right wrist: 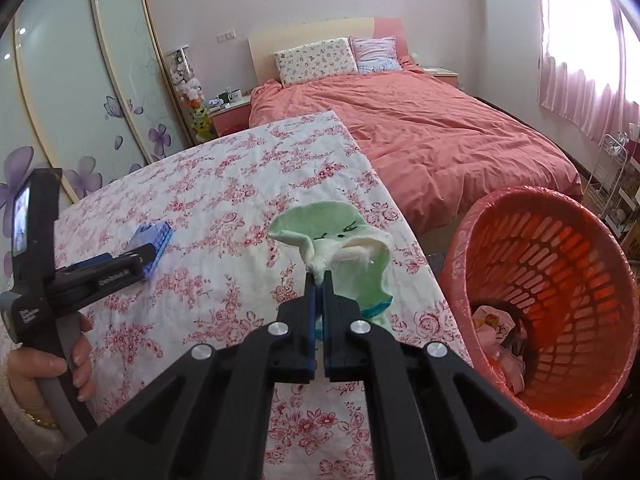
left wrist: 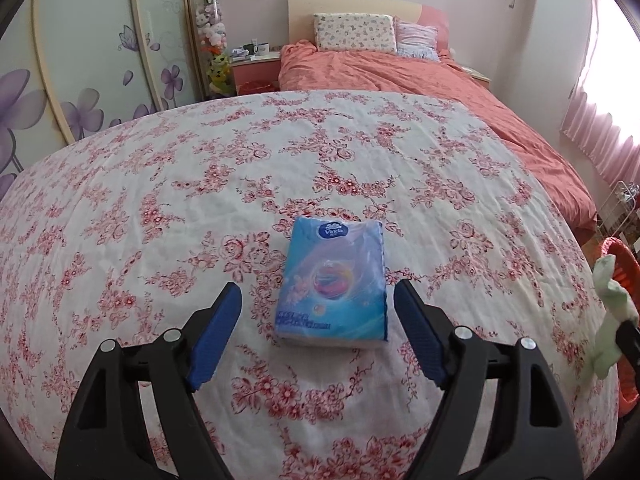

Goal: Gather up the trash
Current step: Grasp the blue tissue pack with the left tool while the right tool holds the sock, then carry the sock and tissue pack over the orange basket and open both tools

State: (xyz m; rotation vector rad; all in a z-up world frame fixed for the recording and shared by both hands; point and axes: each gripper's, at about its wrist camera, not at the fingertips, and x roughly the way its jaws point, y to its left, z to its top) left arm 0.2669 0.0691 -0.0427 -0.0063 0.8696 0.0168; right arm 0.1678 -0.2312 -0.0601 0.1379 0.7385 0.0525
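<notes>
Right gripper pinched tight on pale green sock, limp and light, above tabletop's right edge beside red basket. Left gripper wide around tissue pack, mid-tabletop; soft, slippery—best squeezed across long sides.

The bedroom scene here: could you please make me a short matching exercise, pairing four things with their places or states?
Things:
1. green sock
2. tissue pack
3. red basket
4. left gripper

Places or states:
A. holds crumpled paper
B. open, either side of a packet
C. pinched in the right gripper
D. lying flat on the floral cloth

Pairs: 1-C, 2-D, 3-A, 4-B
</notes>
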